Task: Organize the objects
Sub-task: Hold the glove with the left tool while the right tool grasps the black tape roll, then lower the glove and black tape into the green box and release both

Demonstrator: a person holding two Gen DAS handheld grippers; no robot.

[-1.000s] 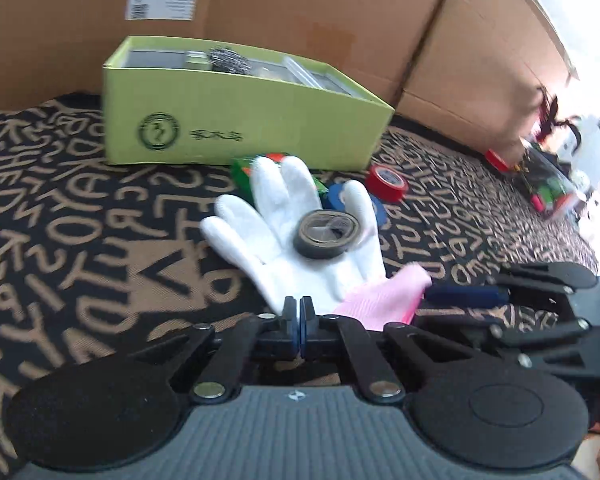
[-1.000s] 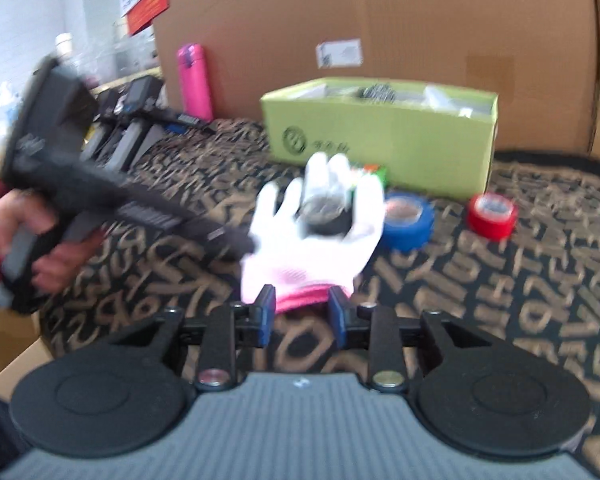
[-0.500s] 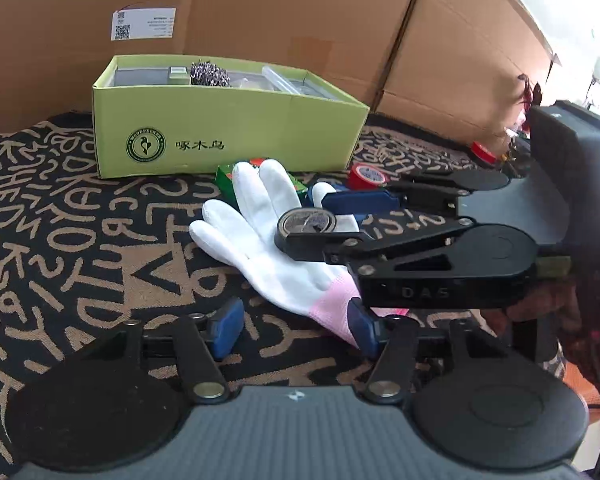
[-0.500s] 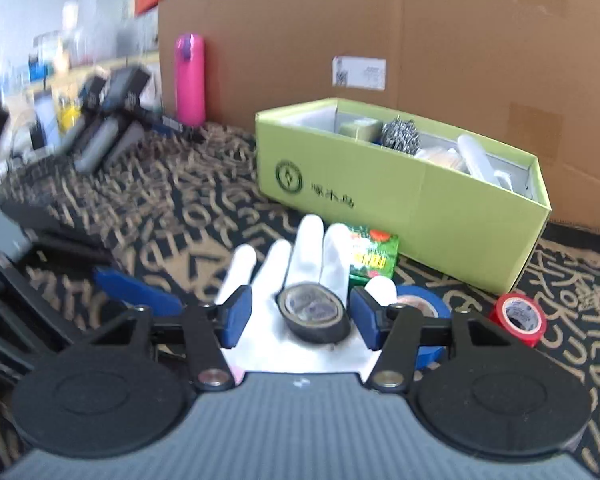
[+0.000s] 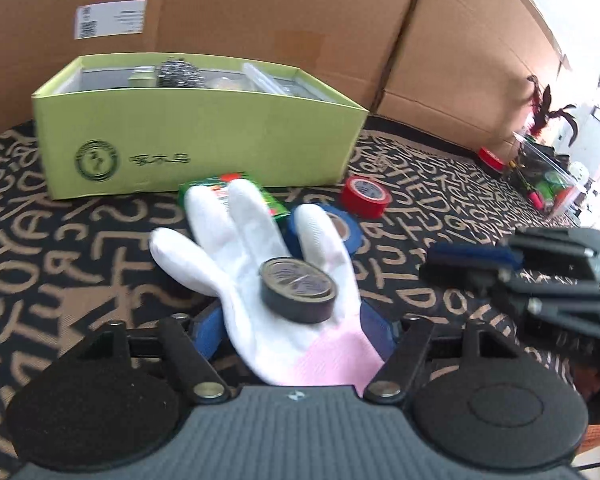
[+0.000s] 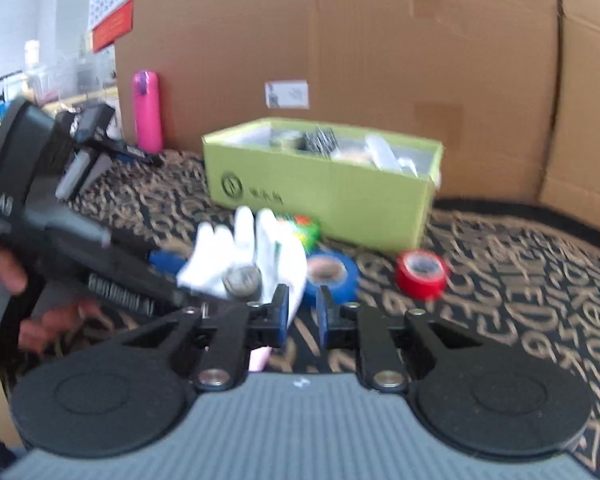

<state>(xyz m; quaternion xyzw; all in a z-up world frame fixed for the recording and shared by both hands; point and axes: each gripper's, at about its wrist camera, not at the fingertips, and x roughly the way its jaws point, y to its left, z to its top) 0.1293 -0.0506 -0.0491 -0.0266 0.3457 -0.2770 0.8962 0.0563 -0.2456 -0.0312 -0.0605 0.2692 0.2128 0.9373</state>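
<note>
A white glove with a pink cuff [image 5: 260, 280] lies between the fingers of my left gripper [image 5: 292, 334], which stand open on either side of its cuff. A black tape roll [image 5: 298, 290] rests on the glove's palm. The glove [image 6: 236, 260] and black roll [image 6: 242, 280] also show in the right wrist view. My right gripper [image 6: 303, 312] is open and empty, off to the right of the glove; it shows in the left wrist view [image 5: 540, 280]. Behind the glove lie a green packet [image 5: 268, 196], a blue tape roll [image 5: 340, 232] and a red tape roll [image 5: 366, 196].
A lime green open box [image 5: 196, 144] with several items in it stands at the back on the letter-patterned cloth [image 5: 60, 240]. Large cardboard boxes [image 5: 260, 20] wall the back. A pink bottle [image 6: 147, 112] stands far left. A clear bag of clutter [image 5: 548, 184] lies far right.
My left gripper opened, then moved forward so its fingers straddle the glove's cuff. My right gripper drew back from around the black tape roll and off to the right.
</note>
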